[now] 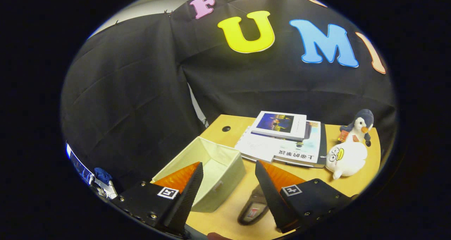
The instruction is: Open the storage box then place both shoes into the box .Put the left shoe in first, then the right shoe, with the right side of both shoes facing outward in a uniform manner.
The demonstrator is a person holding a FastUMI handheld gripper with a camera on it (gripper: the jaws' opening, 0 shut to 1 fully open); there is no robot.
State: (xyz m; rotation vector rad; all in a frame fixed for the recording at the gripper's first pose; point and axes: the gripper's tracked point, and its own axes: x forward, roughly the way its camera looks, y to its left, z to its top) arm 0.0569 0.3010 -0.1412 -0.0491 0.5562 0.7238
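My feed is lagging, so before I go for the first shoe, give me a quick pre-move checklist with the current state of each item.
1. Storage box open: ok, the cream fabric box has no lid on and its inside looks bare.
2. Gripper free: ok, jaws stand apart with nothing between them.
3. Shoe in reach: ok, one lies on the table just ahead, partly hidden by the right finger.
4. Left or right shoe: cannot tell.
5. Second shoe located: cannot tell.
6. Clutter clear of path: ok, the books, white plush seal and penguin toy sit beyond the box and shoe.
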